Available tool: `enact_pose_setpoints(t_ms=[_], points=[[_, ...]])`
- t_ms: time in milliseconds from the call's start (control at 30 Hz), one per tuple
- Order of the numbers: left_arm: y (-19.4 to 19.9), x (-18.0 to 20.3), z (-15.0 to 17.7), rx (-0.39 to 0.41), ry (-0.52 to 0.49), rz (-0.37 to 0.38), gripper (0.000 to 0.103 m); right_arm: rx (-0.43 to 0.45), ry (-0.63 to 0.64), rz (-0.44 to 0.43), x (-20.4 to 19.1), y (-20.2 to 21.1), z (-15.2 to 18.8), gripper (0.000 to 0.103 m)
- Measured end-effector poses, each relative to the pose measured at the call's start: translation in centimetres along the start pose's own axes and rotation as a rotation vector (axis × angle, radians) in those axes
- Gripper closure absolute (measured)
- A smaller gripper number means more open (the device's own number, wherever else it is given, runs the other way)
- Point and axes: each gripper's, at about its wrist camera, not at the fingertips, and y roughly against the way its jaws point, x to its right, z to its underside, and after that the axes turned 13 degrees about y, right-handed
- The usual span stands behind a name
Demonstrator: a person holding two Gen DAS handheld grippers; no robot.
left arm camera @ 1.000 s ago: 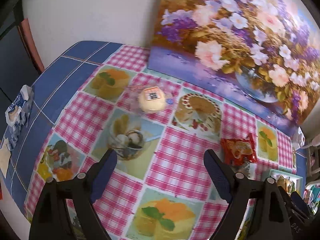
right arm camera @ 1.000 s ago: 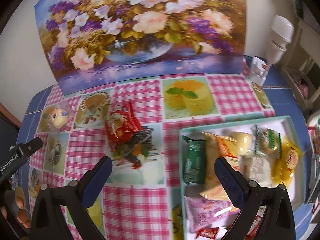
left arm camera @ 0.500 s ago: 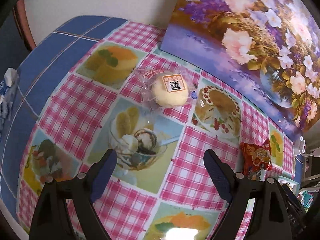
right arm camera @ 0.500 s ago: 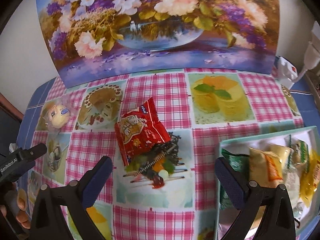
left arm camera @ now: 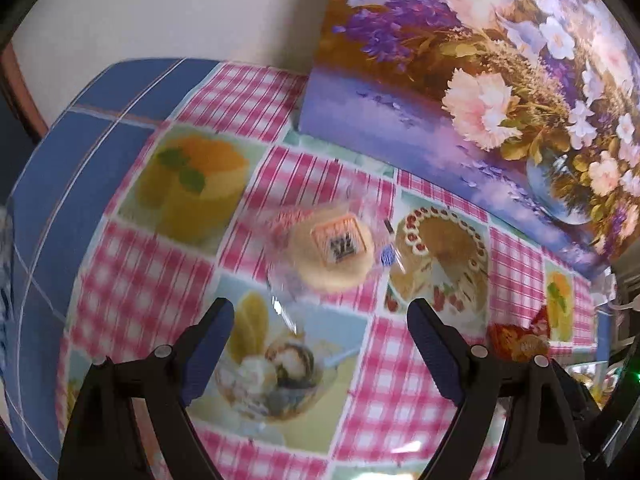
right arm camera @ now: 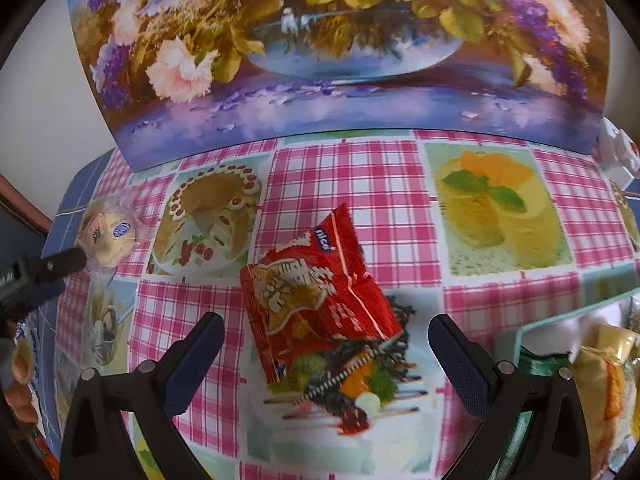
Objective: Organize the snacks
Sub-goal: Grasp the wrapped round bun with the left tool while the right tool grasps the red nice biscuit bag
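I've brought my left gripper [left arm camera: 320, 314] down toward the bun [left arm camera: 332, 254], which now sits just ahead of the jaws. My right gripper [right arm camera: 326, 330] has dropped toward the red packet [right arm camera: 316, 300], now partly between its jaws.

Black gripper [left arm camera: 320, 316] frames, blue pads, silver screws

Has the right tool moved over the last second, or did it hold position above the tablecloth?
Yes. The right tool has come down and toward the red snack packet, which now lies between its open fingers; the snack box has slid rightward in view.
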Motion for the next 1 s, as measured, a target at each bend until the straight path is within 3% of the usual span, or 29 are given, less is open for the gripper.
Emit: enact_pose_setpoints(t_ms=[467,667,733,1000], points=[[-5.2,1.1,-3.3,-0.028,0.028,-0.039,0.014,0.018,0.049,0.008,-1.3,-2.7,-1.3,0.001],[-6.2,1.3,-3.4,-0.013,0.034,-0.059,0.019,0.028,0.054,0.047,-1.1,-2.4,-1.5,0.028],[-6.2,1.4,-3.3,-0.008,0.035,-0.06,0.021,0.032,0.043,0.056,-0.9,-2.2,-1.5,0.044],[-5.5,1.9,-2.1,0.005,0.009,-0.067,0.029,0.038,0.01,0.054,0.0,-2.0,-1.2,0.048]])
